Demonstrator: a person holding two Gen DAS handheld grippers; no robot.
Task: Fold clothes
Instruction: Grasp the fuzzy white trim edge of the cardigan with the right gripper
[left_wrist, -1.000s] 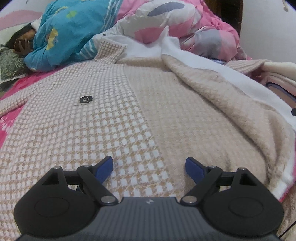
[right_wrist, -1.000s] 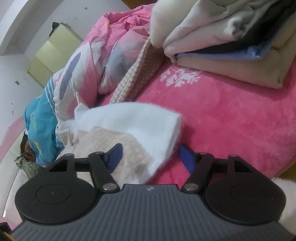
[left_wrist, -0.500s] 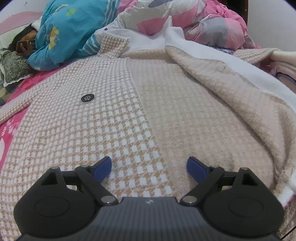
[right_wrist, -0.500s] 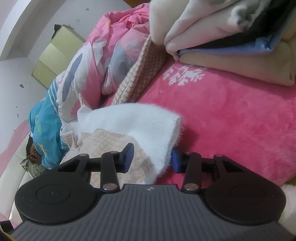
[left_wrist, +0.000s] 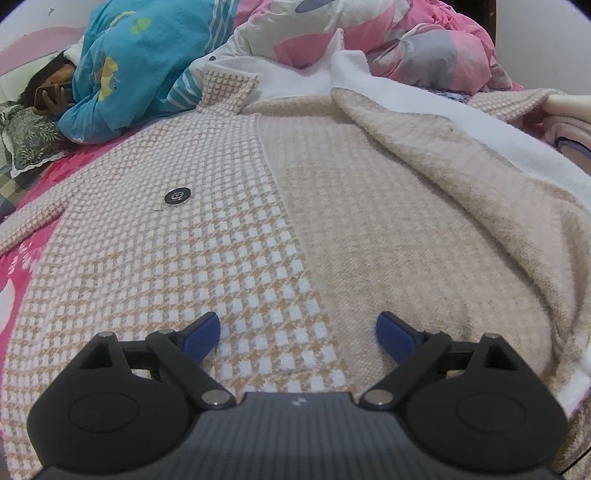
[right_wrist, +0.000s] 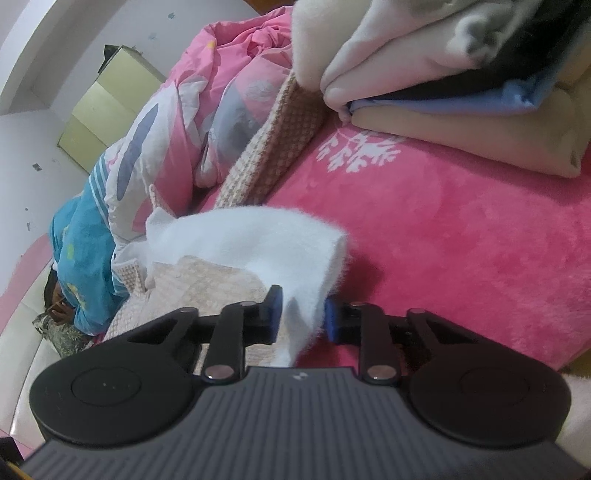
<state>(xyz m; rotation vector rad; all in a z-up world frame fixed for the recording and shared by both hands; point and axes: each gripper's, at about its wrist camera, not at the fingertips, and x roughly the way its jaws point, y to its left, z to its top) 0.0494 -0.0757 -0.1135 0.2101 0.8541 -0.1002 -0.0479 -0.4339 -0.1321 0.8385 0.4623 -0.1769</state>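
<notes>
Right wrist view shows the right gripper (right_wrist: 301, 314) pinching the fluffy white edge of the coat (right_wrist: 280, 247), which lies spread on the pink bed (right_wrist: 461, 236). The left gripper (left_wrist: 298, 334) hangs wide open over the checked front. Best to squeeze firmly, lift slowly and lay that flap flat across.

My coat (left_wrist: 229, 258) has little orange and white checks, and a round black button (left_wrist: 177, 195) sits on it. Right of the button the coat turns plain tan, with fluffy white lining (right_wrist: 266, 243) at its edge. The blanket (right_wrist: 461, 229) under the coat is bright pink with a white leaf print. Behind the coat, the quilt (left_wrist: 388, 40) is pink, white and grey. Left of the quilt, a person (left_wrist: 122, 70) wears blue with yellow spots. My fingertips (left_wrist: 201, 334) are dark blue.
</notes>
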